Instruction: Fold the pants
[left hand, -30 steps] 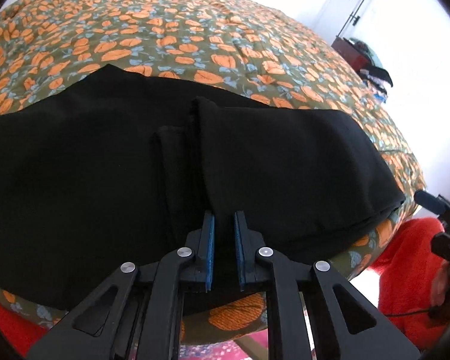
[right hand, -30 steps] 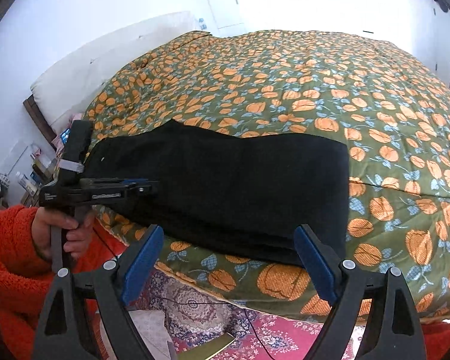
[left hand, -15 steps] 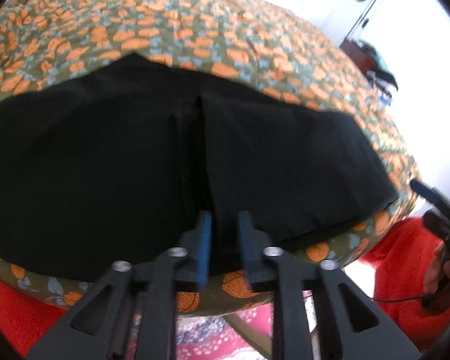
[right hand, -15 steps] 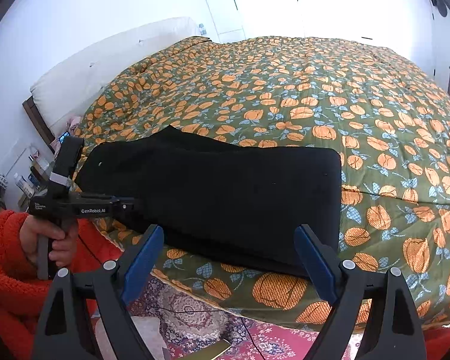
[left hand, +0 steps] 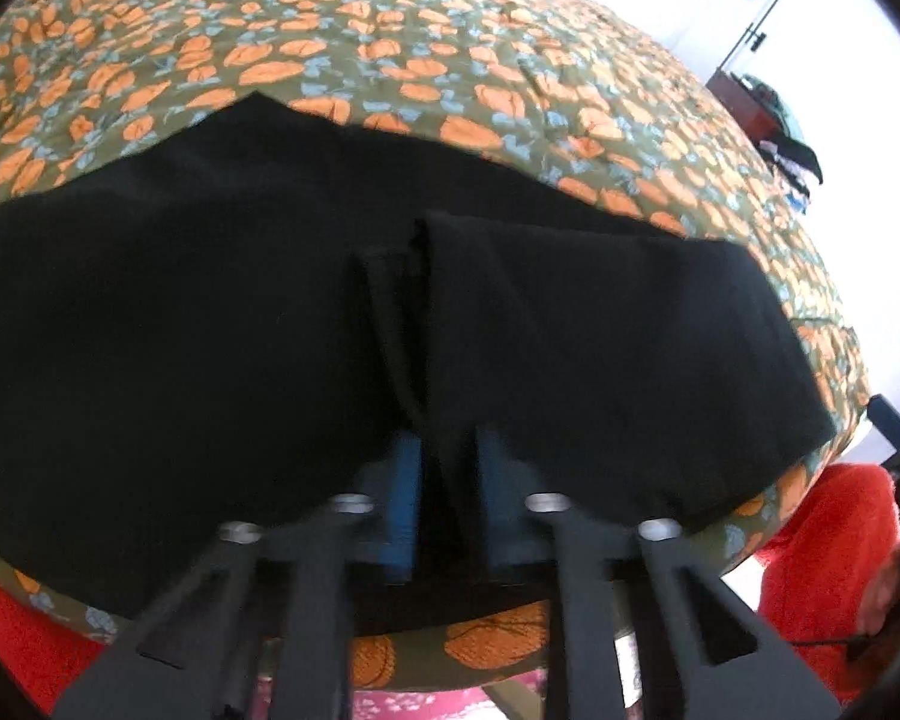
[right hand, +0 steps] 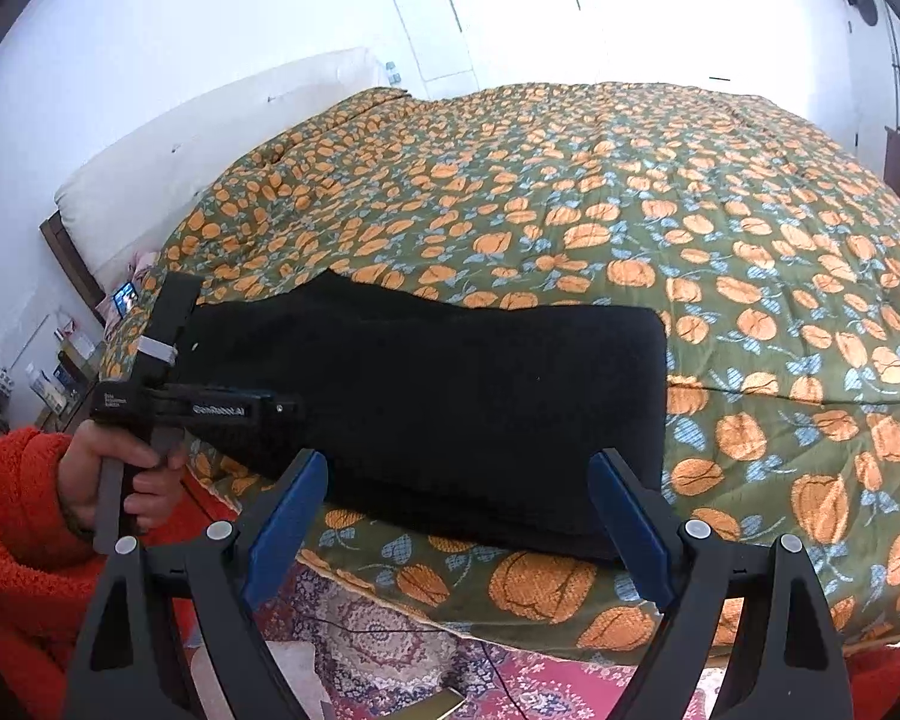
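The left wrist view sits low at the near edge of the bed [left hand: 510, 48], looking forward along the left gripper [left hand: 447, 480] and very close to the black pants [left hand: 180, 330], which fill most of the picture just past the fingertips. The right wrist view looks from farther back and higher, forward over the right gripper [right hand: 456, 498], taking in the whole bed beyond it. Both views share the pants [right hand: 450, 390] and the bedspread; the right view also catches the left gripper [right hand: 222, 408] off to its left.
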The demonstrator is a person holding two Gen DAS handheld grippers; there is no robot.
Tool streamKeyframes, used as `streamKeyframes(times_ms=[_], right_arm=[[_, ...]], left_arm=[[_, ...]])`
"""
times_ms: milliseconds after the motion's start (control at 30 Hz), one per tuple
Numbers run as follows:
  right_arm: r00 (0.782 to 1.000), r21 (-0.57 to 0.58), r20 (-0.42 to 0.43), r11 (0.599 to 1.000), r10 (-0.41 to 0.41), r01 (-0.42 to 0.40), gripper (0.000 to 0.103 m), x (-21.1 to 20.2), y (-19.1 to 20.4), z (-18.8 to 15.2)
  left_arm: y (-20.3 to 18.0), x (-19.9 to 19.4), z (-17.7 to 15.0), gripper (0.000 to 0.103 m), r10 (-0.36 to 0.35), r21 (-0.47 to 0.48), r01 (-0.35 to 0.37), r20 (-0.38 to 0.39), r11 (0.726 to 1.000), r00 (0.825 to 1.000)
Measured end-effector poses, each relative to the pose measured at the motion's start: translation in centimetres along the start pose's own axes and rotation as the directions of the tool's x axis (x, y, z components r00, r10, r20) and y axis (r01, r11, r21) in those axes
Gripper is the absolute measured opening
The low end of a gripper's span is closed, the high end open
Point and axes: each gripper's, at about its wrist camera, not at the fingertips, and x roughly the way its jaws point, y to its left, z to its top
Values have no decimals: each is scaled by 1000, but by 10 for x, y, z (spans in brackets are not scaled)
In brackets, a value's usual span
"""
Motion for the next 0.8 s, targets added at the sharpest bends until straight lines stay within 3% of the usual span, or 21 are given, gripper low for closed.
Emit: streamKeyframes(times_ms=[133, 200, 333, 400, 467, 533, 567, 667, 700, 800], right_arm=[[1000, 57, 16, 998, -23, 22, 88, -4, -14, 0], [999, 85, 30, 996, -40, 38, 88, -8, -21, 1], [997, 126, 48, 990, -62, 56, 88, -10, -36, 11], [998, 150, 56, 988, -25, 16, 88, -8, -42, 24], [993, 149, 77, 983, 94, -105, 88, -3, -39, 39], [967, 166, 23, 953, 253, -253, 89, 18, -35, 42], [953, 195, -37, 937, 302, -289, 89, 35, -37, 37], [922, 269, -309, 951, 232, -149, 84, 93, -52, 4], [924, 266, -317, 955, 214, -131, 77, 95, -54, 5], [946, 261, -227, 951, 230, -168, 78, 77, -54, 40]], left_arm=[[16, -37, 7, 9, -59, -25, 62, 87, 998, 994], [28, -50, 8, 9, -44, -16, 47, 124, 999, 991], [41, -27, -2, 9, -39, -18, 40, 62, 999, 997], [37, -17, -6, 10, -2, 16, 1, 52, 1000, 999], [32, -15, -2, 14, 22, 38, -24, 53, 999, 998], [33, -16, 0, 21, 15, 22, -16, 52, 1000, 999], [35, -16, -1, 26, 18, 12, -19, 52, 1000, 998], [37, -12, -6, 40, 13, -1, -13, 55, 1000, 998], [36, -14, -7, 42, 16, -2, -16, 58, 1000, 998], [37, -16, -10, 58, 15, 1, -15, 73, 1000, 997]])
